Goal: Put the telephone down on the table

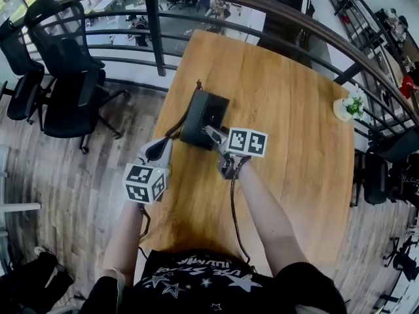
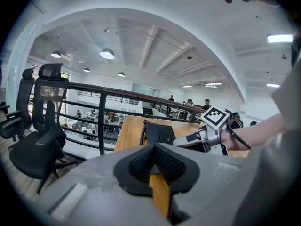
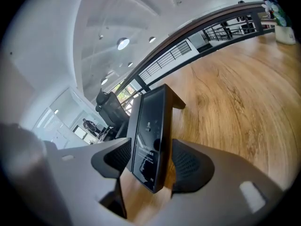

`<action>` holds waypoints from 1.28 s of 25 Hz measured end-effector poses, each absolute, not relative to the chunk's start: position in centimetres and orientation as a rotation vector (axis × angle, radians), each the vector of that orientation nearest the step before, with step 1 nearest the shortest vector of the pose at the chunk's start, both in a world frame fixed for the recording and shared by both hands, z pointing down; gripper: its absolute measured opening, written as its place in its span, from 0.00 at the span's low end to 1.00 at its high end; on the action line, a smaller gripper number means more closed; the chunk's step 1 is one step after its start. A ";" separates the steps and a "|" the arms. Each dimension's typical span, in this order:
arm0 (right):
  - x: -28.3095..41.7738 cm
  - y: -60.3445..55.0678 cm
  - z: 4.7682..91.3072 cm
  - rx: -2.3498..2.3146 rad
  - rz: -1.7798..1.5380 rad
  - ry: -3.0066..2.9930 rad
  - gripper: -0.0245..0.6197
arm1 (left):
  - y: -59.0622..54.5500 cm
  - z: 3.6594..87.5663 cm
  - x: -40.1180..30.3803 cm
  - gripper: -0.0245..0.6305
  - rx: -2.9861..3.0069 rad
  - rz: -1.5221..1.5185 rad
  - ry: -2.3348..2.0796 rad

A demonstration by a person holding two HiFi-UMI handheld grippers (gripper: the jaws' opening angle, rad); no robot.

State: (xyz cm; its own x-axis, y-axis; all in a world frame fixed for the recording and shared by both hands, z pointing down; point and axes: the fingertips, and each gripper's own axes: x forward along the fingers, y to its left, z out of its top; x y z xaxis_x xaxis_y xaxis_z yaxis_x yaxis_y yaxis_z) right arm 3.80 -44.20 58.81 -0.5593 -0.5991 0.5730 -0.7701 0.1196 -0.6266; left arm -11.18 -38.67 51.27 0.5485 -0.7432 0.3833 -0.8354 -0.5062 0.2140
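Note:
A black telephone [image 1: 204, 116] with a coiled cord [image 2: 143, 132] rests on the wooden table [image 1: 281, 97], near its left edge. My right gripper [image 1: 213, 136] reaches it from the near side. In the right gripper view the telephone's [image 3: 150, 131] near end stands between the open jaws of that gripper [image 3: 149, 160], with the pads [image 3: 190, 166] not pressing on it. My left gripper [image 1: 160, 150] hovers at the table's left edge, a little short of the telephone [image 2: 161, 133]. Its jaws [image 2: 154, 163] look shut, with nothing between them. The right gripper [image 2: 184, 140] shows beside the telephone in the left gripper view.
A dark curved railing [image 1: 157, 31] runs round the far side of the table. Black office chairs [image 1: 65, 77] stand on the wood floor at the left. A small potted plant [image 1: 350, 106] sits near the table's right edge. A thin cable [image 1: 233, 208] hangs along my right forearm.

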 end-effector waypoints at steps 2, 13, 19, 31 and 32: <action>3.7 -43.3 57.9 1.369 1.383 -2.230 0.46 | -38.0 50.7 -10.9 0.04 2.429 0.341 -1.290; 4.6 -36.9 51.7 1.437 1.070 -2.329 0.31 | -31.6 47.2 -8.9 0.04 2.486 0.323 -1.274; 5.0 -31.6 51.0 1.422 1.022 -2.380 0.27 | -26.5 47.4 -7.6 0.04 2.499 0.320 -1.272; 10.4 -21.5 50.1 1.310 0.949 -2.438 0.15 | -17.0 47.0 -1.3 0.04 2.464 0.310 -1.304; 10.8 -20.8 50.3 1.300 0.946 -2.439 0.13 | -16.3 47.0 -0.7 0.04 2.459 0.309 -1.311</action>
